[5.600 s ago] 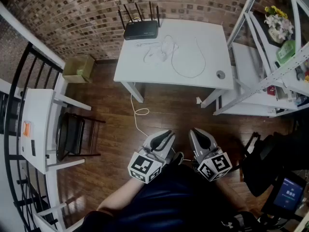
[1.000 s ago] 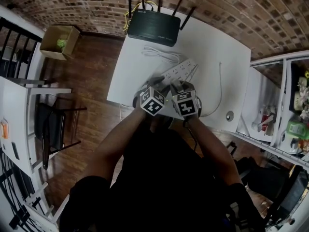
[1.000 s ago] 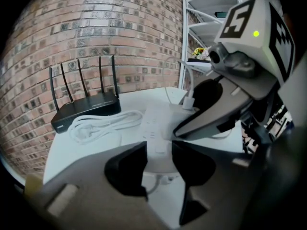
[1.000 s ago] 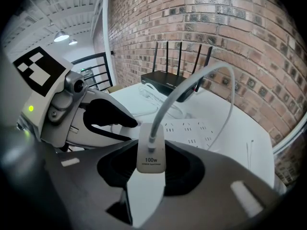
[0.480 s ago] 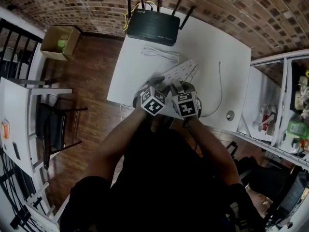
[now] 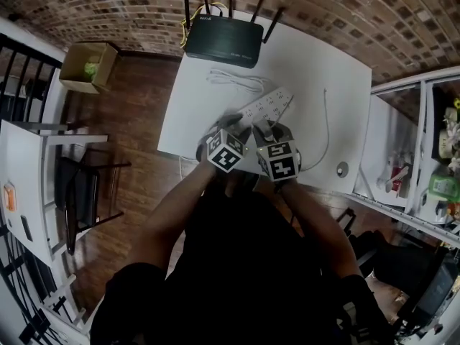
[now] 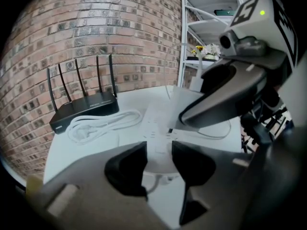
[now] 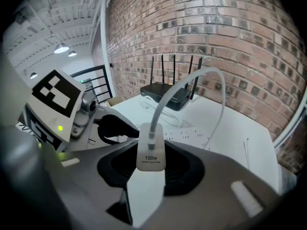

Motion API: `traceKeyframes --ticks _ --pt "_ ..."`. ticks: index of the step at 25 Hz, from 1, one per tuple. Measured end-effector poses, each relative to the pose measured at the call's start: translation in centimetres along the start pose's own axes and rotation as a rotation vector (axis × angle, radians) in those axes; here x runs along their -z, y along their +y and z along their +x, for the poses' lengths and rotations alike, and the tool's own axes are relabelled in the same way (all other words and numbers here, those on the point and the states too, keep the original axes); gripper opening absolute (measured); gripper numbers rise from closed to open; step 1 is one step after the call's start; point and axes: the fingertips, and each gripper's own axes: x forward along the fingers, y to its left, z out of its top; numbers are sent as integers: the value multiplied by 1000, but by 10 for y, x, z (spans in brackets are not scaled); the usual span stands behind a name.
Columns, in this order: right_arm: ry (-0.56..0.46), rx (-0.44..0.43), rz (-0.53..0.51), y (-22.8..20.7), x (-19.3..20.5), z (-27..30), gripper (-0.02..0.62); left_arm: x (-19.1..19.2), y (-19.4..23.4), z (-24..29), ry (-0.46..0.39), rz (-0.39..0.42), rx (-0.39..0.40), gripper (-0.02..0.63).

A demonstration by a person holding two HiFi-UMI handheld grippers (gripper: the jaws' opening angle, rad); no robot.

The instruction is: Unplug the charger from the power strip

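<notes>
Both grippers are held side by side, slanted down over the white table (image 6: 330,70). The left gripper (image 7: 158,164) is clamped, jaws wide, on the near end of the power strip (image 7: 156,128). The charger (image 8: 150,150) is pinched between the 2 jaws of the right gripper (image 8: 151,169), right by the strip.

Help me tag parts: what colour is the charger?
White. The charger shows best in the right gripper view, gripped between the jaws.

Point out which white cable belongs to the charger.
The one arching up out of the charger clamped in the right tongs. The coiled cable lies by the router; the thin cable lies loose on the table's right side.
</notes>
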Motion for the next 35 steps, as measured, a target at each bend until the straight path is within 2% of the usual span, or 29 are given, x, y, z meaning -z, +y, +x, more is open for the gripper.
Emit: traceKeyframes --ticks 5,10,16,21,26,30,35 --pt "-58 -69 107 -2 2 -20 141 -1 1 -5 -12 -33 -20 164" --pt "-129 -123 246 -11 1 -46 141 -15 0 -33 -99 -122 -56 146" --pt "-231 -155 494 -36 1 -82 141 -44 -18 -77 -206 -307 19 133" --pt "-319 -180 714 -64 11 -109 141 -59 -22 -106 -266 -395 18 130" --pt "-401 -194 896 -86 26 -128 141 -68 -29 -126 -280 -409 27 127" --pt "-431 -173 966 -102 47 -136 141 -61 -45 -126 -240 -394 66 121" --pt "-436 -163 1088 -117 77 -133 143 -56 -58 -120 -207 -407 76 114"
